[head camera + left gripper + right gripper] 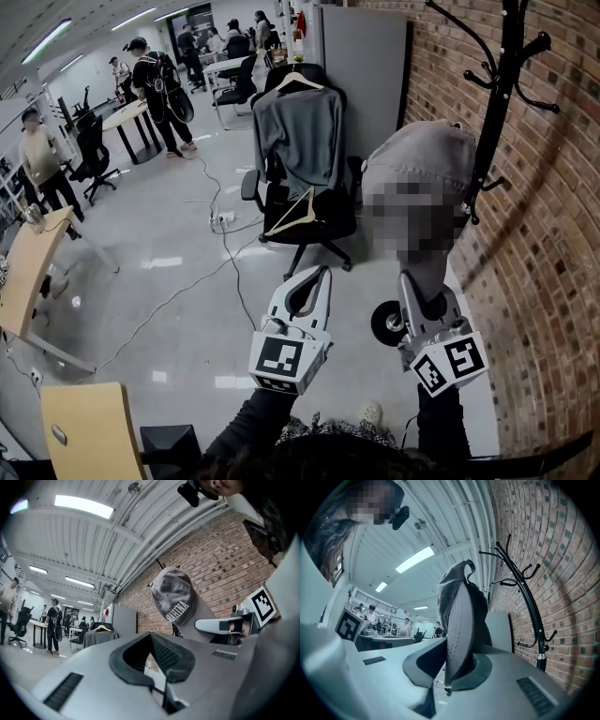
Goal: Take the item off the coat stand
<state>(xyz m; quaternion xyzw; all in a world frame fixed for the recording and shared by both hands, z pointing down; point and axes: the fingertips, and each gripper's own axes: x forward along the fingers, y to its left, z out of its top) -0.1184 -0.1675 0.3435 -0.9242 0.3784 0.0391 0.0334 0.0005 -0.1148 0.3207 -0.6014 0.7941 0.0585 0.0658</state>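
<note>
A grey cap (pixel 417 155) with white lettering is off the black coat stand (pixel 497 103) and hangs in the air just left of it. My right gripper (pixel 408 281) is below the cap, shut on its brim. In the right gripper view the brim (pixel 459 620) stands edge-on between the jaws of the right gripper (pixel 457 667), and the coat stand (pixel 529 602) rises to the right against the brick wall. My left gripper (pixel 319 274) is held beside the right one, shut and holding nothing. The left gripper view shows the left gripper (pixel 152 656) empty and the cap (pixel 176 595) ahead.
An office chair (pixel 309 220) carrying a grey garment on a hanger (pixel 300 131) and a wooden hanger (pixel 295 214) stands just ahead. The brick wall (pixel 553 234) runs along the right. Cables (pixel 225 244) cross the floor, a desk (pixel 28 272) is at the left, and people (pixel 155 84) stand at the back.
</note>
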